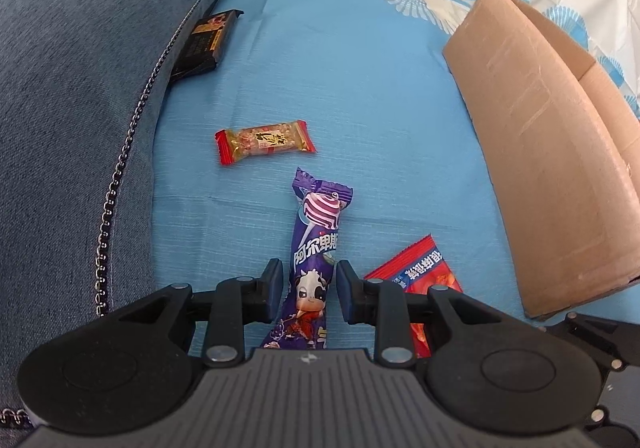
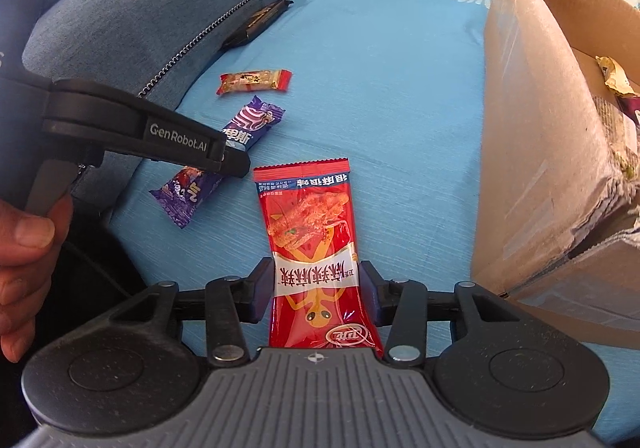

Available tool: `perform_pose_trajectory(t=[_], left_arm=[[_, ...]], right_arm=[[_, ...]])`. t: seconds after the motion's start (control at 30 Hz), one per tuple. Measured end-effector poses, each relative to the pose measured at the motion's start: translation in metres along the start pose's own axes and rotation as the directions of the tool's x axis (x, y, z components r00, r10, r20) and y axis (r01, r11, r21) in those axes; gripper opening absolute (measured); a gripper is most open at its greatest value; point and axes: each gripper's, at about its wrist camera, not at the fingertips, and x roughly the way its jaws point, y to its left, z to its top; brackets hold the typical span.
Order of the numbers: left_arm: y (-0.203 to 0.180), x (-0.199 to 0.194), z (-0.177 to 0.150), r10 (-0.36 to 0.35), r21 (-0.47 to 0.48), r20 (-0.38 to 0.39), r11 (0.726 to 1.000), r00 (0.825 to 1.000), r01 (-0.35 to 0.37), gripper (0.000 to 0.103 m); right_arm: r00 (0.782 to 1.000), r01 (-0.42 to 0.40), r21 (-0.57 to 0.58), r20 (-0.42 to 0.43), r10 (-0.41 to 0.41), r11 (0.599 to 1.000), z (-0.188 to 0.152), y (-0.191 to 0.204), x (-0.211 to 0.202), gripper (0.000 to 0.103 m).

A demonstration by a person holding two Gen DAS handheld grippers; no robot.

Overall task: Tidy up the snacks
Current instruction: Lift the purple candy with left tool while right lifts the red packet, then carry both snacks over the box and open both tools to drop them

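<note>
my left gripper (image 1: 308, 294) straddles the purple lollipop packet (image 1: 314, 248) lengthwise, jaws apart; right gripper (image 2: 318, 294) likewise over the red spicy-strip packet (image 2: 312, 244), beside the cardboard box (image 2: 532, 127).

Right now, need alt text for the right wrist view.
The right tool straddles a red snack packet lying on a blue cloth, fingers open on either side. The left tool reaches over a purple candy wrapper; a cardboard box stands at right.
</note>
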Motion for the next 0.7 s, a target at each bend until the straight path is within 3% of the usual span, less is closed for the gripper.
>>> perform_pose_trajectory(t=[0.23, 0.43, 0.7], left_arm=[[-0.002, -0.003, -0.002, 0.004, 0.004, 0.015, 1.0, 1.0, -0.004, 0.016], [-0.005, -0.017, -0.006, 0.001, 0.016, 0.088, 1.0, 0.996, -0.002, 0.015], [0.005, -0.05, -0.014, -0.024, -0.05, 0.267, 0.998, 0.963, 0.039, 0.015]], right_arm=[[1.0, 0.001, 0.008, 0.008, -0.001, 1.0, -0.001, 0.001, 0.0, 0.047], [1.0, -0.008, 0.018, 0.027, 0.008, 1.0, -0.001, -0.002, -0.006, 0.047], [0.988, -0.036, -0.001, 0.152, 0.036, 0.999, 0.002, 0.001, -0.036, 0.046]])
